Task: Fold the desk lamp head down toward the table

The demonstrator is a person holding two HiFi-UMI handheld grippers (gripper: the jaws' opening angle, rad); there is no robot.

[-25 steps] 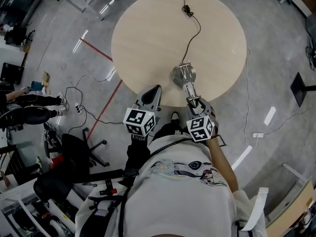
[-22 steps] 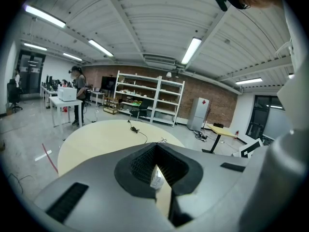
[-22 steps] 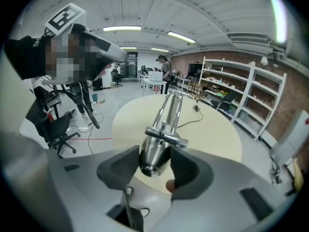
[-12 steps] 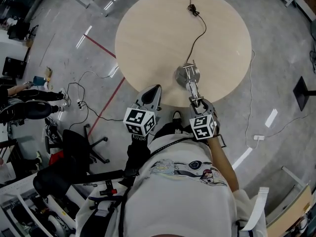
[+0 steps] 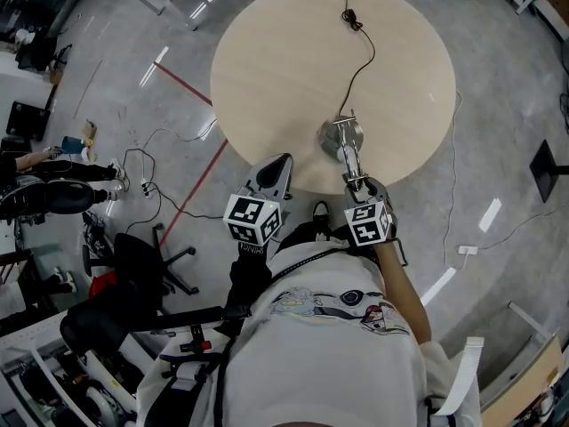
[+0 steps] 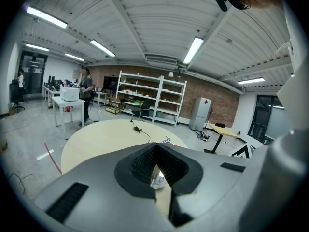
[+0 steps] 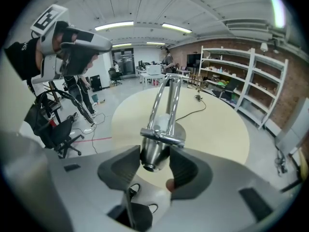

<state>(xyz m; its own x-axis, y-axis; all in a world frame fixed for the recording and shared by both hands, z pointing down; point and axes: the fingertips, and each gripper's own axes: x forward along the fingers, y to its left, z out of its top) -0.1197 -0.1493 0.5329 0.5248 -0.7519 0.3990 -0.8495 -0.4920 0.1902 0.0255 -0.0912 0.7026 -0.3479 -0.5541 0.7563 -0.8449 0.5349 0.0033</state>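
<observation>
A chrome desk lamp stands near the close edge of the round table [image 5: 284, 60], on a round base [image 5: 340, 138]. Its twin-rod arm [image 5: 349, 157] leans toward me. The cone-shaped lamp head [image 7: 154, 153] sits between the pads of my right gripper [image 7: 154, 162], which touch it on both sides. These jaws have just been closing on it. In the head view the right gripper [image 5: 360, 185] hangs over the table edge. My left gripper [image 5: 276, 163] is beside it, off the table's rim, shut and with nothing between its jaws [image 6: 155, 170].
The lamp's black cord [image 5: 356, 60] runs across the table to a plug [image 5: 347, 16] at the far edge. On the floor to the left are a red tape line [image 5: 191, 194], loose cables [image 5: 142, 189] and a black office chair [image 5: 133, 269].
The right gripper has sunk slightly with the lamp head between its jaws. The left gripper has stayed put. The head view has shifted a little.
</observation>
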